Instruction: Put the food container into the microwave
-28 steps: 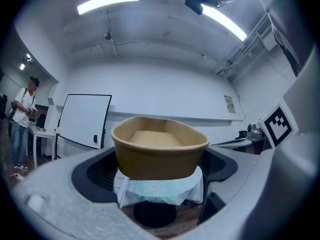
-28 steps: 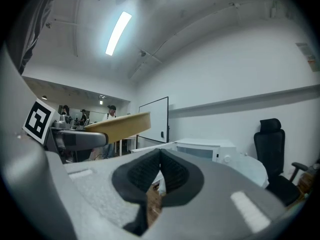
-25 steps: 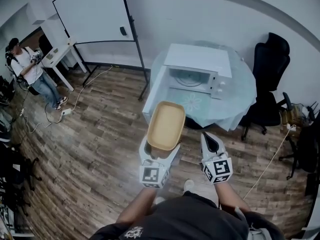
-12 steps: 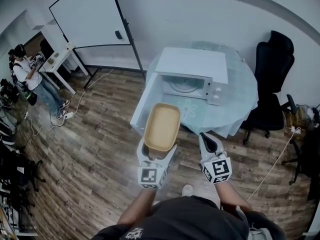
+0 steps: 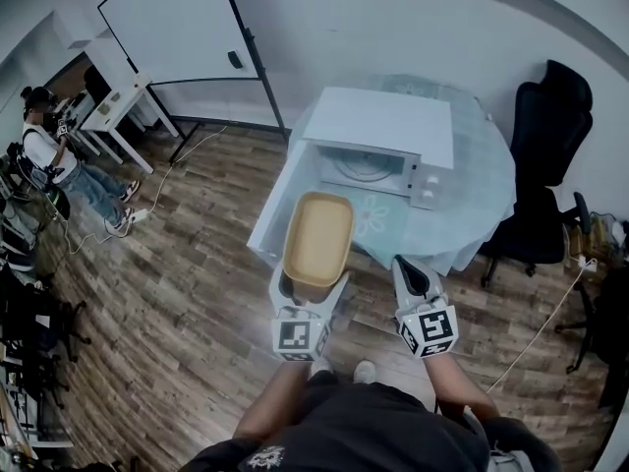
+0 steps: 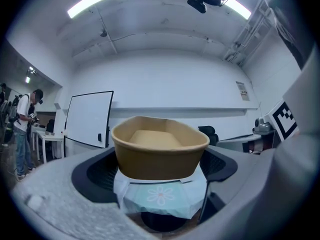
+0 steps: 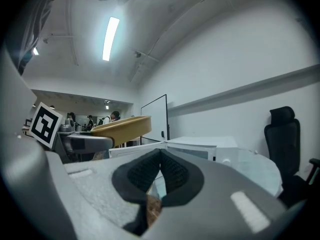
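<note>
A tan, empty food container (image 5: 317, 237) is held up in front of me, my left gripper (image 5: 310, 289) shut on its near end. In the left gripper view the container (image 6: 160, 146) sits between the dark pads. The white microwave (image 5: 378, 146) stands on a round table with its door (image 5: 279, 200) swung open to the left; the container hovers above the table's near edge, short of the cavity (image 5: 364, 168). My right gripper (image 5: 413, 281) hangs to the container's right, shut and holding nothing; its pads (image 7: 171, 173) meet in the right gripper view, where the container (image 7: 122, 127) shows at the left.
The round table (image 5: 476, 185) carries a pale green floral cloth. A black office chair (image 5: 550, 155) stands at the right, a whiteboard on a stand (image 5: 177, 32) at the back left. A person (image 5: 54, 160) stands by a white desk far left. Cables lie on the wood floor.
The view has drawn nearer the table and microwave. The container stays in the left gripper and now sits closer to the open microwave. The right gripper keeps its place beside it.
</note>
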Demonstrator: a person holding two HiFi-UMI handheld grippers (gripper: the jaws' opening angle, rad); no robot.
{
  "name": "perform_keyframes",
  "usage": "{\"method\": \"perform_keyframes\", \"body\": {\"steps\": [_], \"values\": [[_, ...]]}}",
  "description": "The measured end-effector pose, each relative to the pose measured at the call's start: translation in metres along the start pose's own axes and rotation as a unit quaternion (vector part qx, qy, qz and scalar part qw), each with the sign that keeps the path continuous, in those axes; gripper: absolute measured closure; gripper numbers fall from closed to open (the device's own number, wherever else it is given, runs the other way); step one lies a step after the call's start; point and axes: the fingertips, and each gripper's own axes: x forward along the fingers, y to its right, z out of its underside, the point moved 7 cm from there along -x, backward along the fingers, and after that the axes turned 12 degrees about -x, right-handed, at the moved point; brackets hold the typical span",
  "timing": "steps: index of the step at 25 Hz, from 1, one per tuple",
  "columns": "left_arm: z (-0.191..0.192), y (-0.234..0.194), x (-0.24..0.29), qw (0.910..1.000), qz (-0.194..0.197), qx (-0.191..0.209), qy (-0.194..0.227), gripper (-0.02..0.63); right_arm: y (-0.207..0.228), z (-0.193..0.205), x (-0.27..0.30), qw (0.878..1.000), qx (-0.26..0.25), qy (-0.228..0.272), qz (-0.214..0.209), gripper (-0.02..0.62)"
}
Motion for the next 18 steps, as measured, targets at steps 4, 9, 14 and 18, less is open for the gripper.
{"method": "perform_keyframes", "body": {"steps": [4, 9, 14, 18], "values": [[0.002, -0.011, 0.011, 0.9999, -0.006, -0.007, -0.006, 0.086, 0.000, 0.005, 0.012, 1.000, 0.007, -0.004, -0.001, 0.593], [0.010, -0.024, 0.029, 0.9998, 0.004, -0.013, -0.016, 0.086, 0.002, 0.006, 0.033, 1.000, 0.010, -0.011, 0.005, 0.594], [0.014, -0.039, 0.055, 0.9993, 0.022, -0.020, -0.021, 0.086, 0.007, -0.002, 0.063, 1.000, -0.006, -0.010, 0.006, 0.594], [0.015, -0.054, 0.076, 0.9988, 0.032, -0.026, -0.028, 0.086, 0.012, -0.006, 0.090, 1.000, -0.011, -0.014, 0.012, 0.594]]}}
